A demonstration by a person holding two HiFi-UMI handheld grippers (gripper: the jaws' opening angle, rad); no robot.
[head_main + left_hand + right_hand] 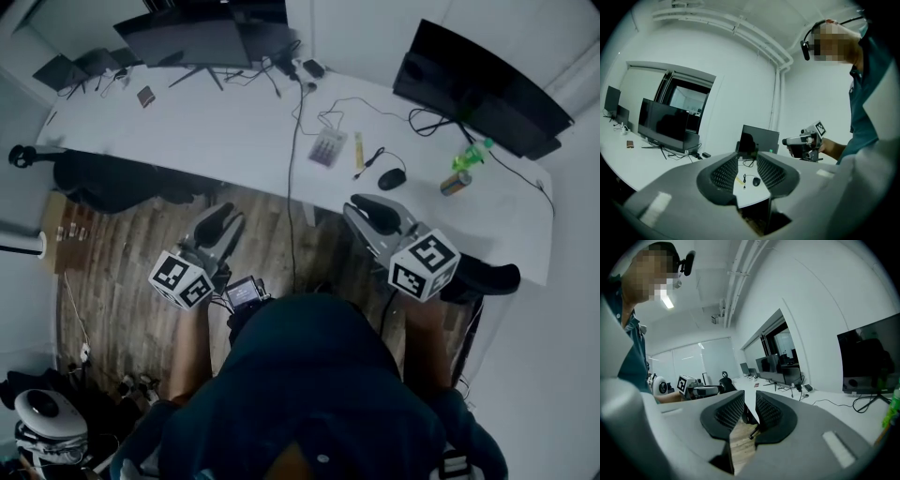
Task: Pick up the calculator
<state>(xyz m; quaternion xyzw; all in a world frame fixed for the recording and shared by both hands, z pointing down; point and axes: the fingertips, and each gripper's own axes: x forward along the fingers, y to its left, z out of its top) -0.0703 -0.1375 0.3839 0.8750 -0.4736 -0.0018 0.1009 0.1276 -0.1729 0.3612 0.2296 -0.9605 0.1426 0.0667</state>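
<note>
The calculator [327, 147], pale with rows of keys, lies flat on the long white desk [216, 131], beside a yellow pen-like item [358, 154]. Both grippers hang short of the desk's near edge, over the wooden floor. My left gripper [223, 213] points toward the desk, left of the calculator; its jaws stand apart with nothing between them [747, 160]. My right gripper [372, 203] sits just below the mouse [392, 178], jaws slightly apart and empty [750, 405]. The calculator shows in neither gripper view.
On the desk stand a dark monitor [197, 39] at the back left and another [478, 86] at the right, with a can [456, 182] and a green bottle [472, 154]. A cable [290, 211] hangs off the desk edge. A black chair [112, 180] sits at the left.
</note>
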